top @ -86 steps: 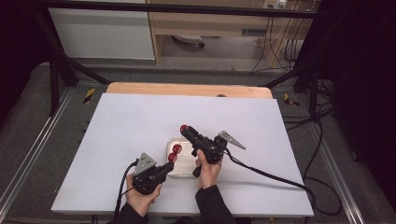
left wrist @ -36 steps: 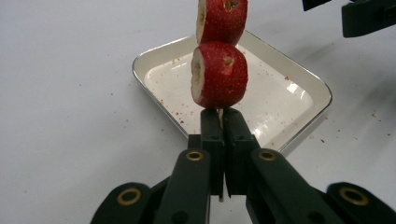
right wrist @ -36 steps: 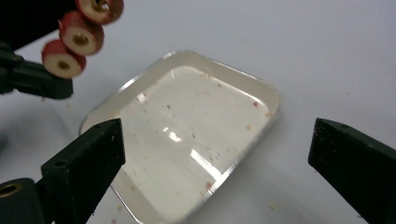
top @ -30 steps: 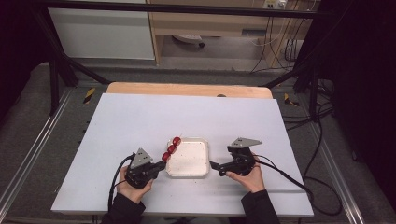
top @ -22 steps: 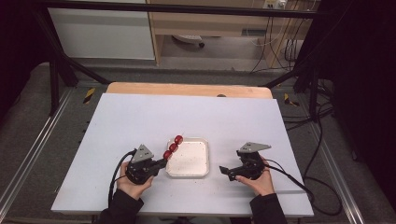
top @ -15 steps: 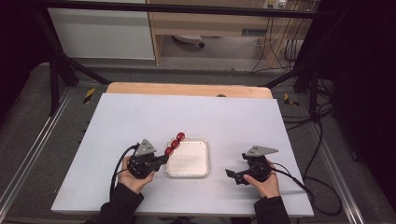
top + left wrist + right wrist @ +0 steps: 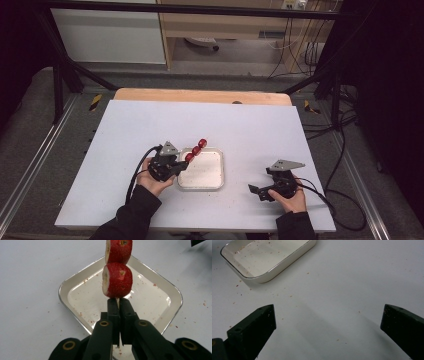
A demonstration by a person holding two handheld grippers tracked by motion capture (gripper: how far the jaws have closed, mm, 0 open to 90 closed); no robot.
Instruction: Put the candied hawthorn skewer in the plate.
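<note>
skewer: thin stick with red fruit pieces [image 7: 196,150] threaded on it (hawthorn or strawberry halves, can't swear which); it pokes up and away from the left hand, over the near-left corner of the tray; in the left gripper view two pieces [image 7: 117,280] sit stacked right above the jaw tips, and the high view shows three in a row

left gripper: the left gripper [image 7: 119,305] has its jaws pressed together on the bare end of the stick, just under the lowest piece; grip looks snug, with the stick dead centre between the pads

right gripper: the right gripper [image 7: 261,190] is parked off to the right of the tray, well apart from it; jaws wide apart with nothing between them, just bare table [image 7: 342,305] under them

tray: white tray [image 7: 216,172] with a metallic rim, shallow, only crumbs and red flecks inside [image 7: 75,293]; no fruit in it yet

step in hand: my read is the skewer is being presented over the tray so the fruit can be stripped off into it; one hand holds, the other is free

next move: free gripper probably has to come across, close on the outermost piece and slide it off the tip; left hand needs to keep the stick steady and angled over the tray so the piece drops inside rather than on the table
</note>
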